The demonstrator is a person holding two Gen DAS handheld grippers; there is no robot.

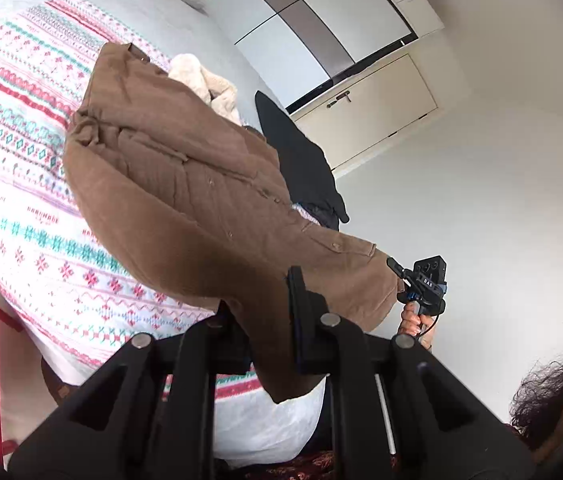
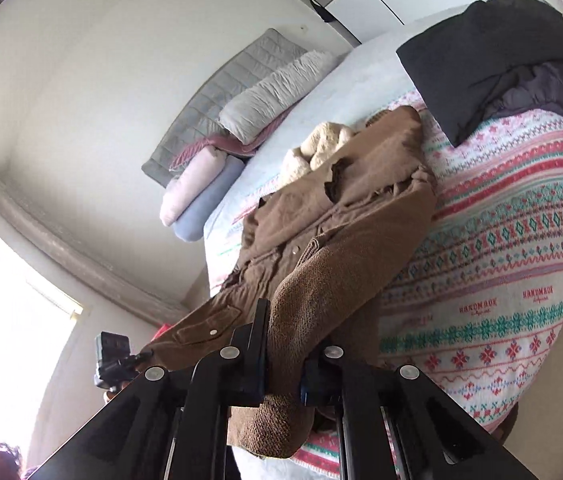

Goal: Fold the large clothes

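The brown corduroy jacket with cream fleece lining [image 1: 169, 168] hangs between my two grippers, its hem end raised off the bed and its collar end resting on the patterned knit bedspread [image 1: 21, 128]. I judge it thick, soft and fairly heavy: it sags in the middle, will not slip readily, and is best taken at the hem corners, where doubled cloth gives the pads something to bite. In the left wrist view the jacket runs from my left gripper [image 1: 257, 320], at 6 o'clock, up toward 11 o'clock; that gripper's jaws are nearly closed, pinching a hem corner. In the right wrist view the jacket [image 2: 341, 216] climbs from my right gripper [image 2: 281, 356], at 6 o'clock, toward 1 o'clock; its jaws are likewise nearly closed, clamped on a fold of brown cloth that droops below them. Beyond the collar, at 12 o'clock, lies the cream lining [image 2: 321, 148]; a black crumpled garment [image 2: 501, 60] sits well apart at 2 o'clock.
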